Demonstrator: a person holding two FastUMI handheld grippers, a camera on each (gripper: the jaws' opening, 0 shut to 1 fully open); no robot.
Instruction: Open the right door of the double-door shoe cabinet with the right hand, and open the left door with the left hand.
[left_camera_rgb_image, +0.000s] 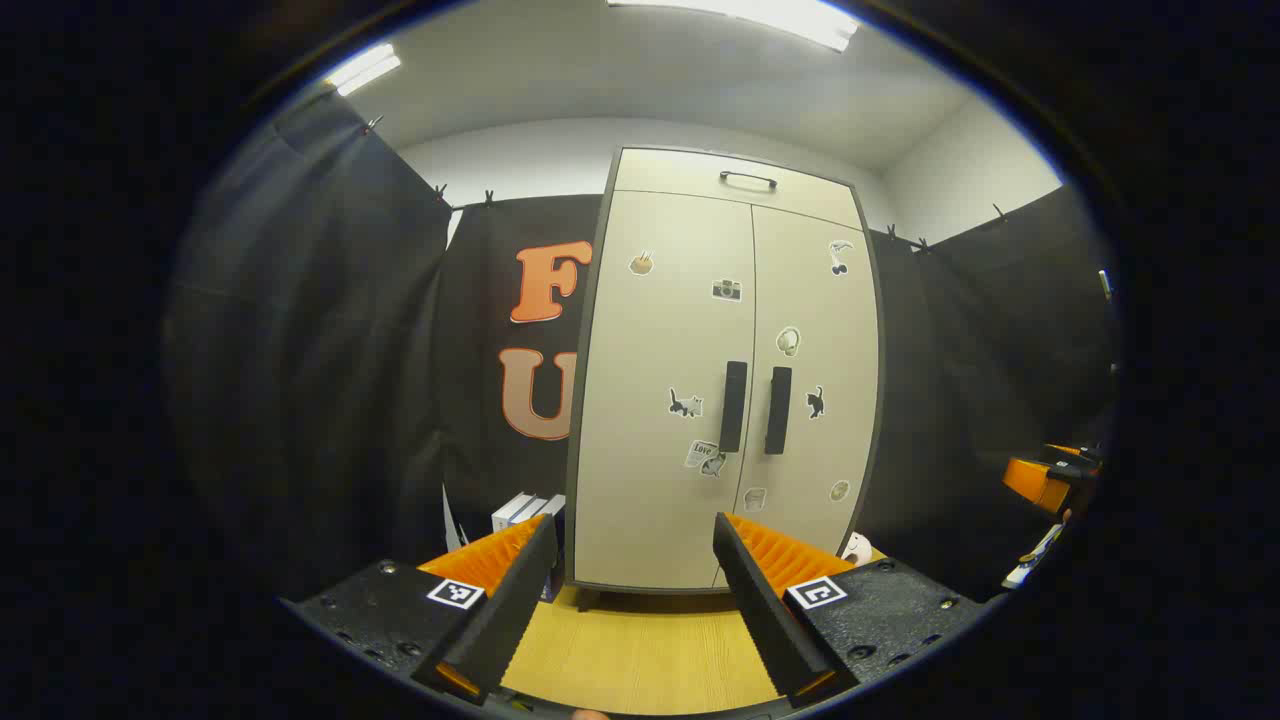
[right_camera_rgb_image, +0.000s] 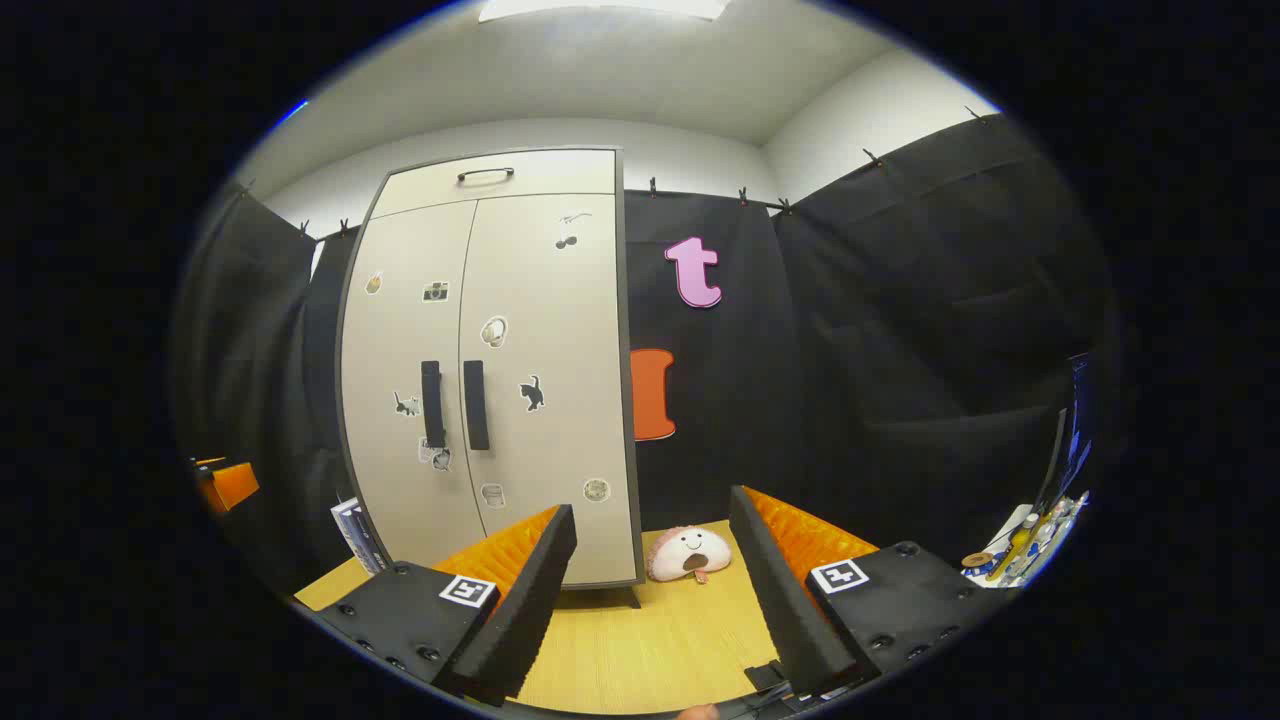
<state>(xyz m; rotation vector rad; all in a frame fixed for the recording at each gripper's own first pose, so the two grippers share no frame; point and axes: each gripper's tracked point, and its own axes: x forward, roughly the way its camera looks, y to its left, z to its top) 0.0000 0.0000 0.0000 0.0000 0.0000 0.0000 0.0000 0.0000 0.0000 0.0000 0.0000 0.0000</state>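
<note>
Smooth beige shoe cabinet (left_camera_rgb_image: 720, 380), 2 doors closed; left gripper (left_camera_rgb_image: 630, 590), right gripper (right_camera_rgb_image: 650, 590) spread wide, empty.

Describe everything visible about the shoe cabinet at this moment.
The shoe cabinet is tall and cream-coloured with a dark frame, standing upright on short feet on the wooden floor against the black cloth wall. Both doors are shut, each with a vertical black handle at the middle seam and small stickers. A top panel carries a horizontal handle. Nothing touches it.

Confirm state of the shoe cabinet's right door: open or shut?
Shut. The right door sits flush with the left door, with just a thin seam between their handles; both grippers hang back, open.
</note>
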